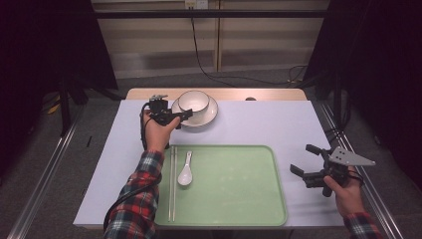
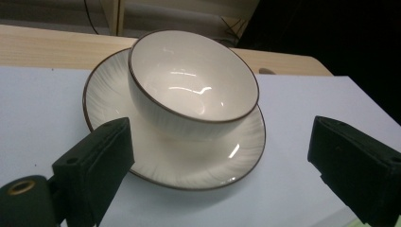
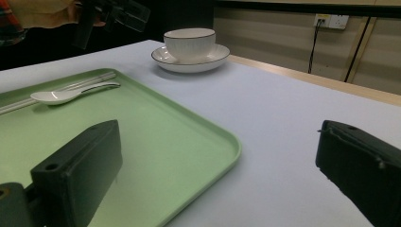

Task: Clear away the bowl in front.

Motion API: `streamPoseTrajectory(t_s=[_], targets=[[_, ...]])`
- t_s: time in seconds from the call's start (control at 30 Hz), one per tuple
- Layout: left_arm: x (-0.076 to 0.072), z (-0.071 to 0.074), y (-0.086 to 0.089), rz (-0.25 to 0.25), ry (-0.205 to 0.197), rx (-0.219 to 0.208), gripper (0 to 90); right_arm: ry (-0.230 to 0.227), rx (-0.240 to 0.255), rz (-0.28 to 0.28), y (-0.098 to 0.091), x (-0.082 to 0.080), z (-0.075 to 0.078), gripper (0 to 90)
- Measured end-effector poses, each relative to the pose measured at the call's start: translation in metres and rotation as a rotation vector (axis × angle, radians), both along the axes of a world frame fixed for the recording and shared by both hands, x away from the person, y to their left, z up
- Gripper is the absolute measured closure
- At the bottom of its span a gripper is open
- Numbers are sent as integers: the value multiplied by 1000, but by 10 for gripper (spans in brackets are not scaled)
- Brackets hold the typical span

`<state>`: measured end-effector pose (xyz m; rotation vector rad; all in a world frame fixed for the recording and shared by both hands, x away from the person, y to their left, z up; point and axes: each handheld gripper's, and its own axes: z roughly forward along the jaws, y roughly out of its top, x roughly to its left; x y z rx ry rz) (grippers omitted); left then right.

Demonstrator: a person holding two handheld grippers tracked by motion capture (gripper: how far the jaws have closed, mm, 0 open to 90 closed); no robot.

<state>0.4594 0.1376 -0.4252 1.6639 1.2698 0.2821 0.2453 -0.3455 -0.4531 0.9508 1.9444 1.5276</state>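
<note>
White and shiny, the bowl (image 2: 194, 80) is sitting on its plate (image 2: 177, 161) at the far side of the worktop (image 1: 259, 124). You are holding your left hand-held gripper (image 1: 185, 115) just beside the plate's left edge, pointing right at it, jaws wide apart and gripping nothing. Your right hand-held gripper (image 1: 304, 159) is waiting open, well apart from it.

- The desk (image 1: 259, 124) has a pale lavender-grey top, and a strip of bare wood edge (image 1: 214, 93) shows along its far side.
- Behind the desk there's a beige panelled wall (image 1: 159, 40), pretty dimly lit.
- A white wall socket (image 1: 196, 4) sits high on that wall, with a black cable (image 1: 199, 55) hanging from it down to the grey floor (image 1: 45, 164).
- Metal rails (image 1: 42, 184) run along the floor on both sides of the desk.
- Both far corners beyond the desk are just dark.
</note>
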Motion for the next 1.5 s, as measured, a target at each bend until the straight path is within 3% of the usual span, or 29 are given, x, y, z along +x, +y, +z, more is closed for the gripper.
streamPoseTrajectory(t_s=[0.13,0.33,0.5,0.8,0.93,1.07,1.5], targets=[[8,-1,3,15,2,15,77,7,0,3,0,0,0,6],[20,-2,6,60,11,3,65,3,0,0,-1,0,0,6],[30,-8,6,80,17,28,57,5,-2,5,-1,0,0,6],[43,-13,-2,92,15,8,26,6,-2,11,-2,0,0,6],[49,-15,-4,101,29,-9,17,6,-2,11,-2,0,0,6],[55,-18,-6,123,41,1,9,1,-1,4,-1,0,-1,6],[67,-23,-6,171,53,22,59,4,5,-4,-1,1,-1,6]])
